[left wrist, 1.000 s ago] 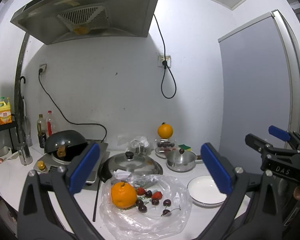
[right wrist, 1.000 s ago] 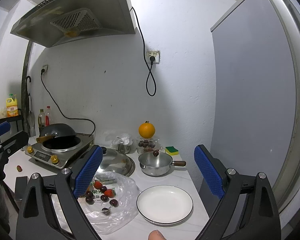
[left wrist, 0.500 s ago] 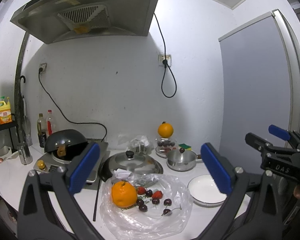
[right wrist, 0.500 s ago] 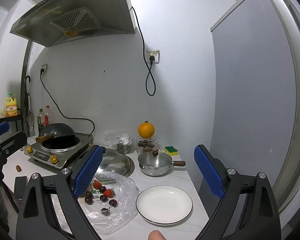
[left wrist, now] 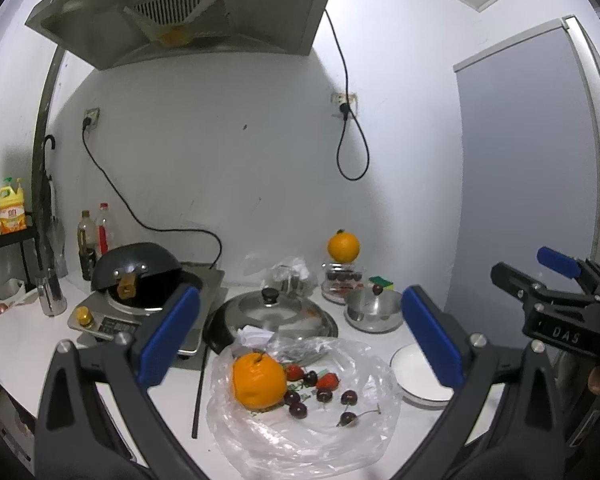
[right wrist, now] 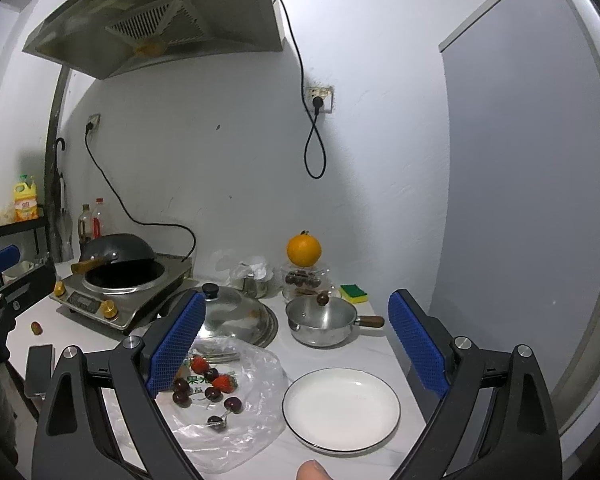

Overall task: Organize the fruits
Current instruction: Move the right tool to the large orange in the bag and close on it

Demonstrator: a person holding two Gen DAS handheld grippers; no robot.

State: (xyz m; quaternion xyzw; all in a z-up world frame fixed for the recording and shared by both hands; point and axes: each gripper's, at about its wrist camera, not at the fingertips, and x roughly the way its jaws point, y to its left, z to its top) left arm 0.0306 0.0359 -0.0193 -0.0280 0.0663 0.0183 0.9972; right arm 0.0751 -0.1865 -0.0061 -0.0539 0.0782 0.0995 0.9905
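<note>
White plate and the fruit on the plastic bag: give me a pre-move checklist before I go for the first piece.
1. Left gripper open and empty: ok.
2. Right gripper open and empty: ok.
3. White plate bare, ready for fruit: ok.
4. Orange on the plastic bag, nothing on top of it: ok.
5. Cherries and strawberries loose, apart from the grippers: ok.
6. Whether the bag will slide when fruit is lifted: cannot tell.
</note>
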